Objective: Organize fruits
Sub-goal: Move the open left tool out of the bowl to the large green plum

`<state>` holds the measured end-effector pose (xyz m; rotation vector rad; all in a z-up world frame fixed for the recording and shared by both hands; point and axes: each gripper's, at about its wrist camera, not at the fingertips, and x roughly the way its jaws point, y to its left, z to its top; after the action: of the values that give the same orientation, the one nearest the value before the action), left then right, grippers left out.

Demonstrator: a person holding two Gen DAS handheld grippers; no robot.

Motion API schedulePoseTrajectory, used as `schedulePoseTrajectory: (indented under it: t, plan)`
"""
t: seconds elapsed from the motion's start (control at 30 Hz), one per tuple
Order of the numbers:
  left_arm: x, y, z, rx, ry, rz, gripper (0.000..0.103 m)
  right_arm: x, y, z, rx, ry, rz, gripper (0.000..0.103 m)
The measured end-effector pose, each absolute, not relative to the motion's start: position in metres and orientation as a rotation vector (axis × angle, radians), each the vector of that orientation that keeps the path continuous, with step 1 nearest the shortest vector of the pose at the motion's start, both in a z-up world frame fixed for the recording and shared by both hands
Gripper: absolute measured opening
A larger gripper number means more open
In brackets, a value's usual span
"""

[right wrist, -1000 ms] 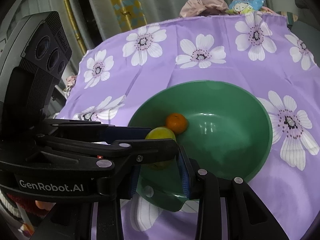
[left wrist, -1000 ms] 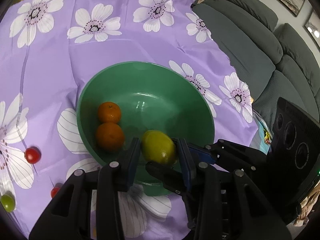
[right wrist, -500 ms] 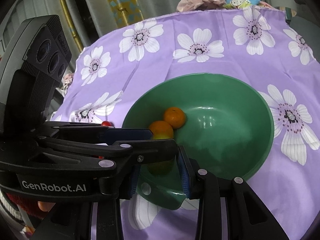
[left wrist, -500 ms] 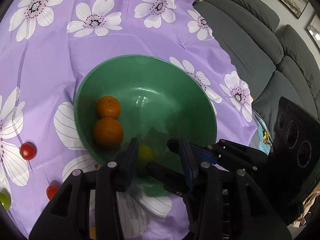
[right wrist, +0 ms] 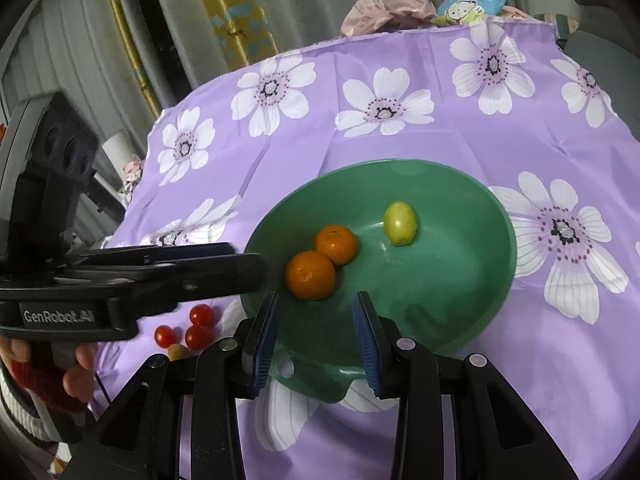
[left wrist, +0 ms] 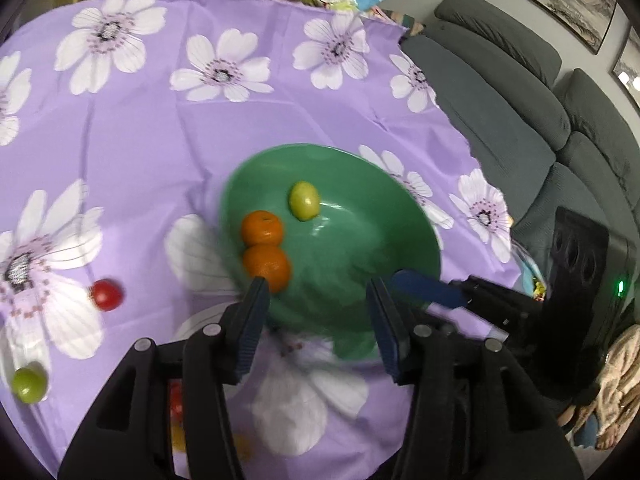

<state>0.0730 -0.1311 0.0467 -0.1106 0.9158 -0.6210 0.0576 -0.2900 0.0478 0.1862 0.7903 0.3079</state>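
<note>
A green bowl point(left wrist: 416, 224) point(right wrist: 472, 280) sits on the purple flowered cloth. In it lie two oranges point(left wrist: 262, 228) point(right wrist: 311, 274) and a yellow-green lemon point(left wrist: 304, 201) point(right wrist: 400, 222). My left gripper point(left wrist: 318, 296) is open and empty, above the bowl's near rim. It shows from the side in the right wrist view point(right wrist: 240, 264). My right gripper point(right wrist: 316, 320) is open and empty over the bowl's near edge. Outside the bowl, cherry tomatoes point(left wrist: 106, 294) point(right wrist: 200, 314) and a small green fruit point(left wrist: 28, 385) lie on the cloth at the left.
A grey sofa point(left wrist: 520, 92) stands to the right of the table. Bundled cloth and a cartoon-print bag point(right wrist: 472, 4) lie at the table's far edge. Curtains and a yellow pole point(right wrist: 236, 12) stand behind at the left.
My left gripper opened and let go of the lemon, which now lies in the bowl beyond the oranges. Both grippers pulled back and up from the bowl.
</note>
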Motion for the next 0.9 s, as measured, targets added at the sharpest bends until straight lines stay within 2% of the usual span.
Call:
schedulePoseTrajectory:
  t: [0.17,0.27,0.4,0.53,0.63,0.67,0.73,0.9]
  plan:
    - [0.058,-0.109,0.045,-0.079,0.893,-0.555,0.051,0.056,-0.292,0.051,0.198,0.783,0.303,0.038]
    - [0.048,-0.094,0.04,-0.053,0.894,-0.522,0.055,0.052,-0.29,0.054,0.204,0.776,0.321,0.039]
    - [0.035,-0.069,0.025,-0.03,0.921,-0.463,0.057,0.049,-0.281,0.057,0.183,0.772,0.34,0.045]
    - [0.024,-0.032,0.014,-0.096,0.947,-0.405,0.061,0.045,-0.267,0.06,0.157,0.77,0.377,0.045]
    - [0.016,-0.005,0.014,-0.187,0.944,-0.393,0.069,0.043,-0.253,0.063,0.135,0.766,0.42,0.046]
    - [0.013,0.005,0.014,-0.23,0.939,-0.39,0.072,0.042,-0.246,0.064,0.125,0.765,0.443,0.049]
    - [0.007,0.019,0.017,-0.293,0.918,-0.376,0.073,0.04,-0.236,0.064,0.111,0.765,0.464,0.054]
    - [-0.012,0.044,0.024,-0.375,0.818,-0.298,0.076,0.037,-0.207,0.061,0.065,0.788,0.531,0.054]
